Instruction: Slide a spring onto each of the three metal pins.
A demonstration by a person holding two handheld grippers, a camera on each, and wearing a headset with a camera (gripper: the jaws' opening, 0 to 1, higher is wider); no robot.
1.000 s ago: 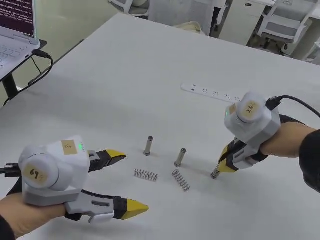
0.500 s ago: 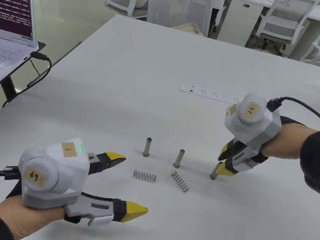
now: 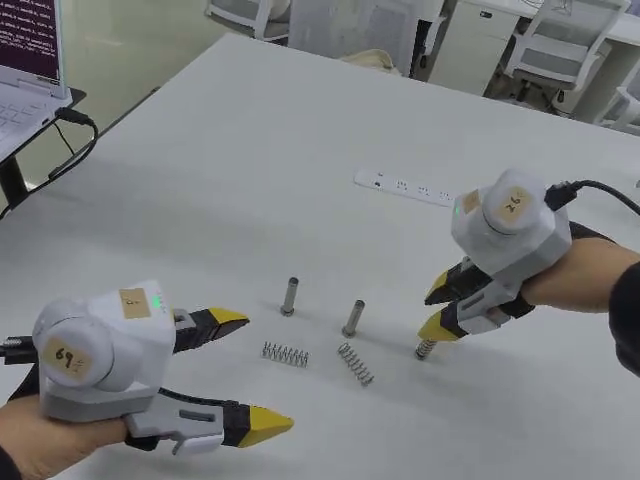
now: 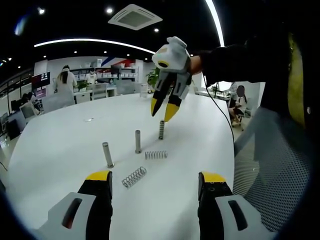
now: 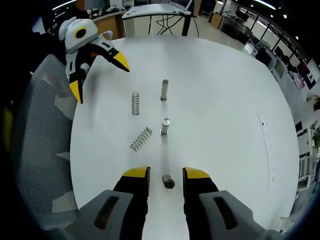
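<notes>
One spring-clad steel pin (image 3: 426, 348) stands done under the right gripper (image 3: 434, 310), jaws narrowly parted and empty, so next the wide-open, empty left gripper (image 3: 255, 370) should probably pinch a loose silver coil spring (image 3: 286, 354).

The laptop (image 3: 28, 50) is cut off by the head view's left edge; in the right gripper view the pin (image 5: 168, 181) seen between the jaws stands end-on, its shaft hidden.

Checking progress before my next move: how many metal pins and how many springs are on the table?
Metal pins: 3
Springs: 3, two loose, one on a pin
Total: 6
</notes>
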